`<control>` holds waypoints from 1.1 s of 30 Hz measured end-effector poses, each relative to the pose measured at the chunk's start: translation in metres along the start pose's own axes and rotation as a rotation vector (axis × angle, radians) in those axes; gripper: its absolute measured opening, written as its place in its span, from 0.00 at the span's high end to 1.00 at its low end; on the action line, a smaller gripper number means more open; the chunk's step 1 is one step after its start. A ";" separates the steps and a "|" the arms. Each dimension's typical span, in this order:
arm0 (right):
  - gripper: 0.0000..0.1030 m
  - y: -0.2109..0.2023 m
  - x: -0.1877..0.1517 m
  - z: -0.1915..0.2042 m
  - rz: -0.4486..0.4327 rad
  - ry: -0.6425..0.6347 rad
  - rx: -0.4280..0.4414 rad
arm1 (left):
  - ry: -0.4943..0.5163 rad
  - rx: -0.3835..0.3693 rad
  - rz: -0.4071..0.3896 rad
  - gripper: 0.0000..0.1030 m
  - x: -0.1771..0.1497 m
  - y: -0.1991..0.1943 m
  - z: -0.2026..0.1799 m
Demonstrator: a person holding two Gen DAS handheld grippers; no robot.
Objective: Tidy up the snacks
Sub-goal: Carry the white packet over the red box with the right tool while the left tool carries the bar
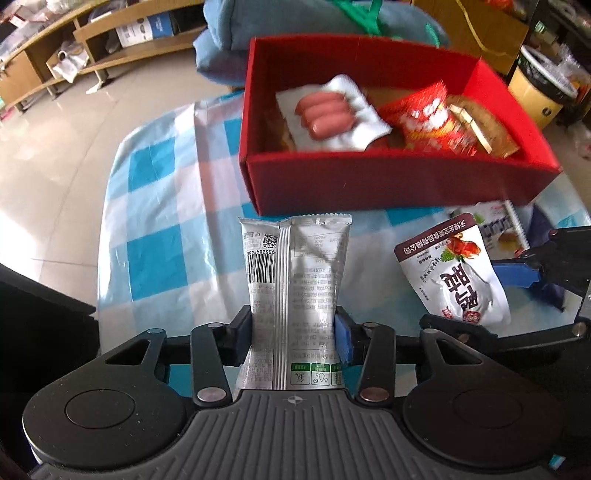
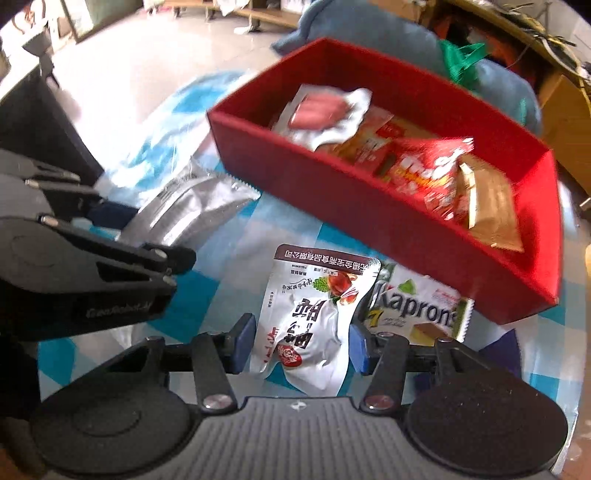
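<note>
My left gripper (image 1: 293, 328) is shut on a silver snack packet (image 1: 295, 280) and holds it above the checked tablecloth, in front of the red box (image 1: 369, 184). The same packet shows in the right wrist view (image 2: 192, 210). My right gripper (image 2: 301, 341) is shut on a white pouch with a brown top band (image 2: 314, 317), also in the left wrist view (image 1: 454, 273). The red box (image 2: 369, 206) holds a sausage pack (image 1: 328, 109), a red bag (image 1: 436, 118) and a brown packet (image 1: 480, 125). A Kaprons wafer pack (image 2: 417, 314) lies on the cloth beside the pouch.
The blue and white checked cloth (image 1: 159, 229) covers the table. A blue cushion with a green bag (image 1: 295, 26) sits behind the box. A yellow bin (image 1: 539, 92) stands at the right, wooden shelves (image 1: 92, 48) at the far left on the tiled floor.
</note>
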State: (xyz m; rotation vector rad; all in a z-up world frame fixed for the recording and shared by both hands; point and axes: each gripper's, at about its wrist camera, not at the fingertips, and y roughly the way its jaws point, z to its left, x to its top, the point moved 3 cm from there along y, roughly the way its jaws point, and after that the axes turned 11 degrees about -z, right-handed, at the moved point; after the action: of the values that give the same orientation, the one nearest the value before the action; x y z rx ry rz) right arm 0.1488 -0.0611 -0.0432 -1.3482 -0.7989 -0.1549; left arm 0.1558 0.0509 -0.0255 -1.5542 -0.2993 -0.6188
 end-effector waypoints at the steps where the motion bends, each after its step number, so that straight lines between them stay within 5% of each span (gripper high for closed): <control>1: 0.54 -0.004 0.002 -0.002 -0.011 0.015 0.001 | -0.006 -0.004 -0.010 0.49 0.002 -0.003 0.000; 33: 0.54 -0.049 0.055 -0.071 -0.217 0.181 -0.096 | -0.002 0.022 -0.167 0.49 0.072 -0.015 -0.032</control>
State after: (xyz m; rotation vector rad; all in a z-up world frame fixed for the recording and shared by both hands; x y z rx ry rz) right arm 0.1929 -0.1198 0.0289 -1.3141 -0.7912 -0.4850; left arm 0.2000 0.0078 0.0264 -1.5188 -0.4393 -0.7421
